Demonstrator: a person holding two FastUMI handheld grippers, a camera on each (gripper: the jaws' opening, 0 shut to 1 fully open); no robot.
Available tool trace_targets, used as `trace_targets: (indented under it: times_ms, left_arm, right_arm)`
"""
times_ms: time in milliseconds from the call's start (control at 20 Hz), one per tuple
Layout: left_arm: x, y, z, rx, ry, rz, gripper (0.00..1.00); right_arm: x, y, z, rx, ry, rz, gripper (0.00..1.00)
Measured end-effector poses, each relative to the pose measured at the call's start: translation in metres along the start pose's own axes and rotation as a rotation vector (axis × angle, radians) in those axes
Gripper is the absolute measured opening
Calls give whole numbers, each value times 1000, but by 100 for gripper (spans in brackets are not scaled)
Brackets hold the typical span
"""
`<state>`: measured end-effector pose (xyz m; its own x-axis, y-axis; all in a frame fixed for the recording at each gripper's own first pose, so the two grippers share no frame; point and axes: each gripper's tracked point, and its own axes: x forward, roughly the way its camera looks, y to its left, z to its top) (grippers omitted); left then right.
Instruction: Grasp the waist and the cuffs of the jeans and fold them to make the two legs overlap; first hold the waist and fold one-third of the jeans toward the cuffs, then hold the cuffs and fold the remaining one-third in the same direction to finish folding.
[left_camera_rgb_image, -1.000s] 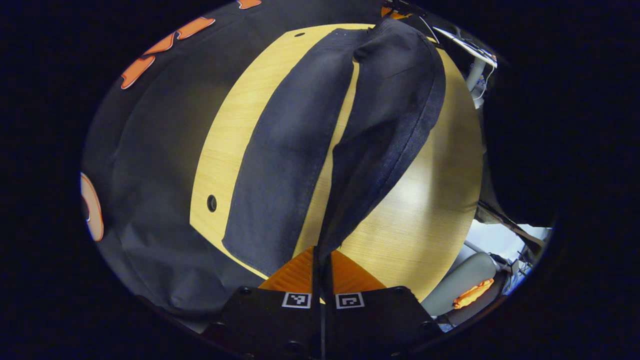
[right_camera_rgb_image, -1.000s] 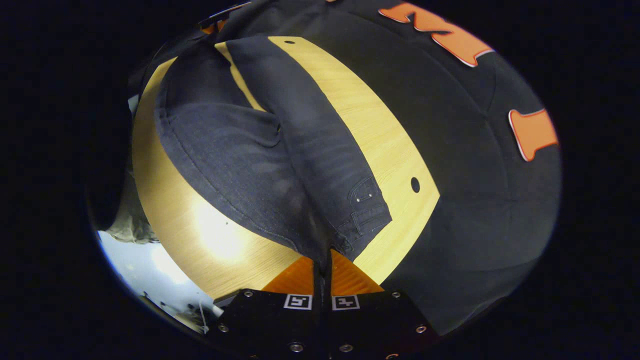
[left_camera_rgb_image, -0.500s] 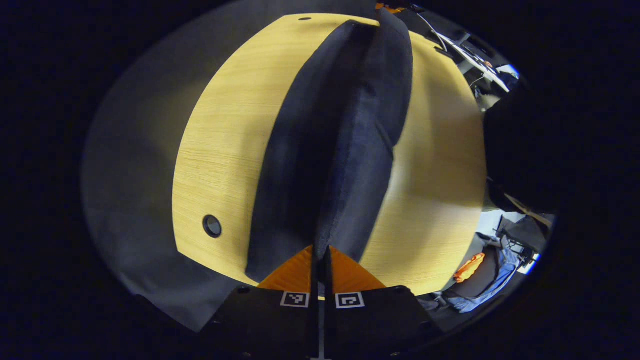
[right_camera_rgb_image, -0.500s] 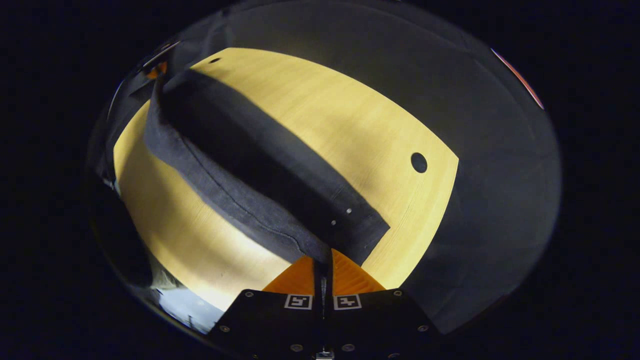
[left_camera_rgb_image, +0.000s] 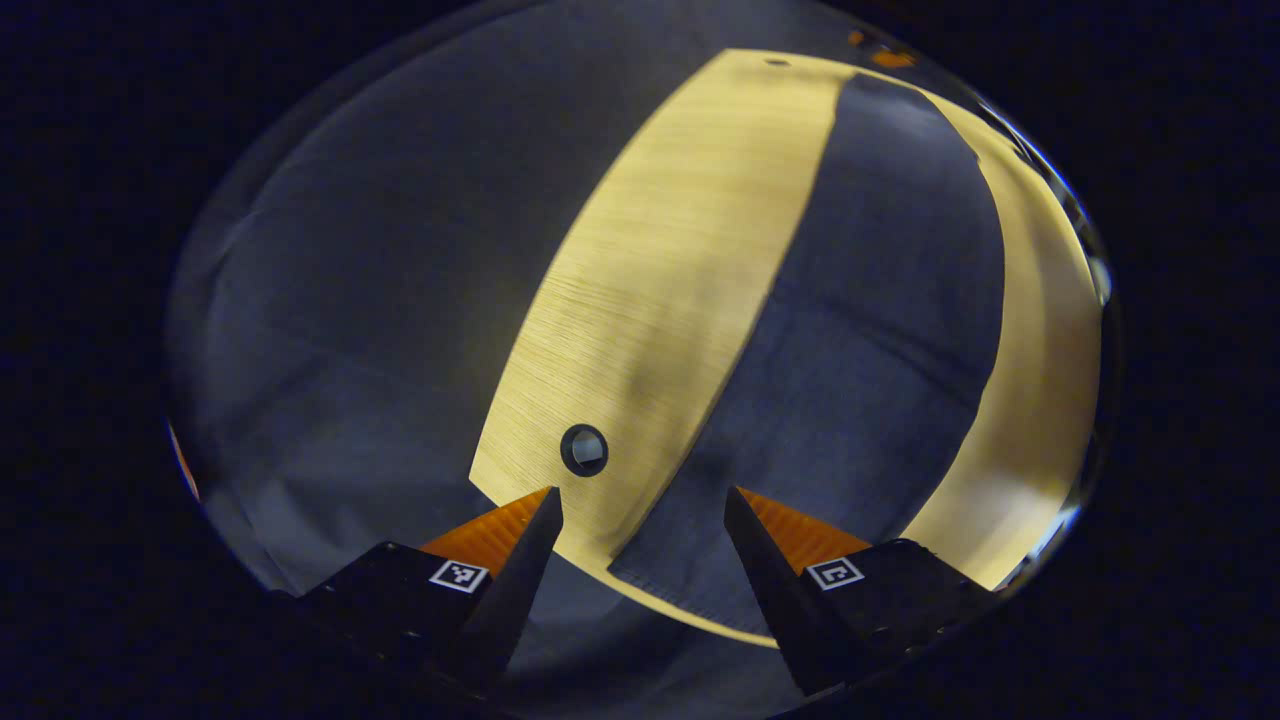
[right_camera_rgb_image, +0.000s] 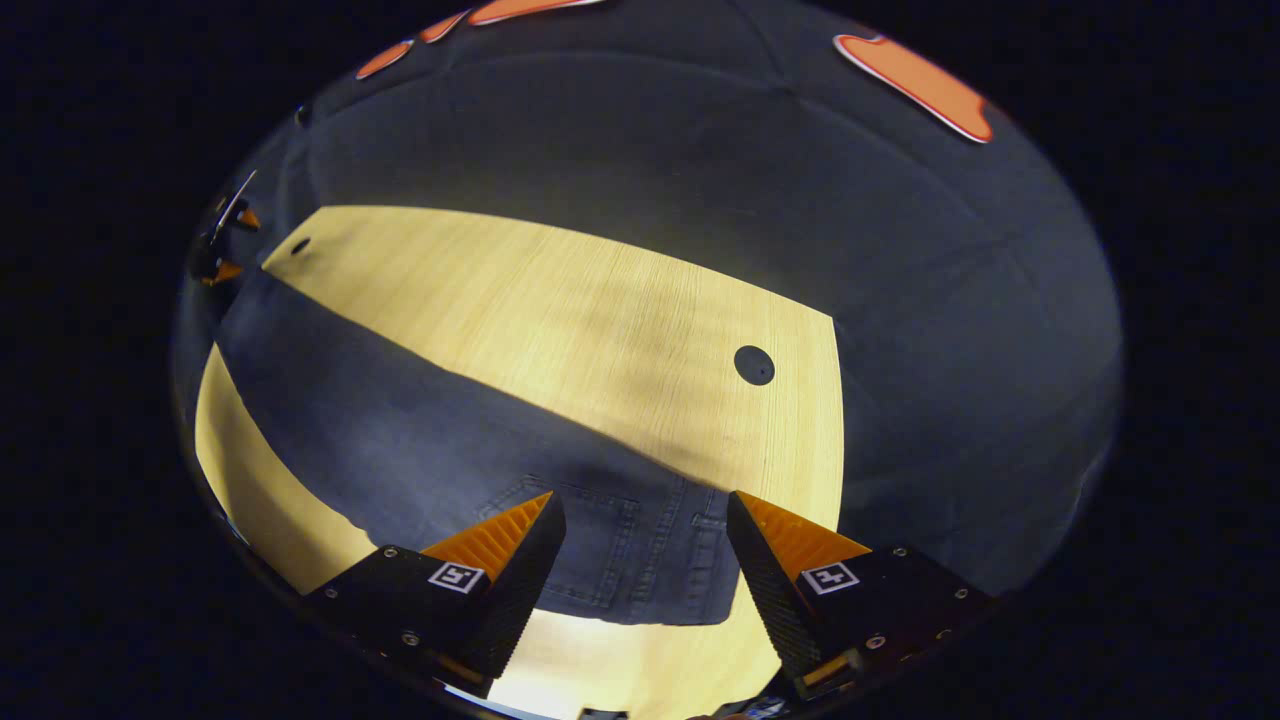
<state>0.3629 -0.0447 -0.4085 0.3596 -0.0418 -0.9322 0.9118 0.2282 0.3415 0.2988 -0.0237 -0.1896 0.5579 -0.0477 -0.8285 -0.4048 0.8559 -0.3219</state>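
Your left hand-held gripper (left_camera_rgb_image: 640, 510) and right hand-held gripper (right_camera_rgb_image: 645, 515) are both released above the jeans (right_camera_rgb_image: 450, 450), which lie flat on the worktop (right_camera_rgb_image: 600, 330).

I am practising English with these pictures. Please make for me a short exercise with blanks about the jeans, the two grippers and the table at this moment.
1. The jaws of the left gripper are ____.
2. The jeans lie flat on the wooden ____.
3. Between the fingers of the right gripper shows the ____ end of the jeans, with a back pocket.
4. The round hole in the table lies ____ the jeans, not under them.

Missing words: open; table; waist; beside
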Motion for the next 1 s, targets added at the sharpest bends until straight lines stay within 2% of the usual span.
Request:
trace_targets:
  times_ms: [50,150,200,250,350,450,550,600,750,900,1000]
  left_arm:
    - [-7,-2,0,-106,-68,32,100]
    - [-4,3,10,-278,-209,101,100]
    - [6,5,10,-396,-317,151,99]
    - [15,7,12,-470,-384,182,99]
    - [13,18,24,-524,-455,234,99]
    - [2,21,39,-558,-495,256,99]
    - [-15,2,55,-587,-529,286,99]
    - [-18,-3,60,-586,-534,292,99]
    - [-32,-17,76,-573,-545,312,99]
    - [-51,-50,94,-600,-528,331,99]
    - [-54,-67,96,-637,-511,316,100]
  right_arm:
    - [-12,2,2,58,-34,8,99]
    - [-26,3,-1,269,-123,40,99]
    - [-17,5,-7,478,-183,86,99]
    - [-11,5,-18,639,-204,101,99]
    - [4,2,-32,847,-219,101,99]
    - [26,2,-48,1088,-217,126,99]
    - [39,5,-58,1263,-205,116,98]
    - [44,7,-57,1316,-200,127,98]
    - [45,1,-59,1369,-162,109,98]
    - [48,8,-41,1438,-176,165,98]
    - [50,2,-41,1440,-187,171,97]
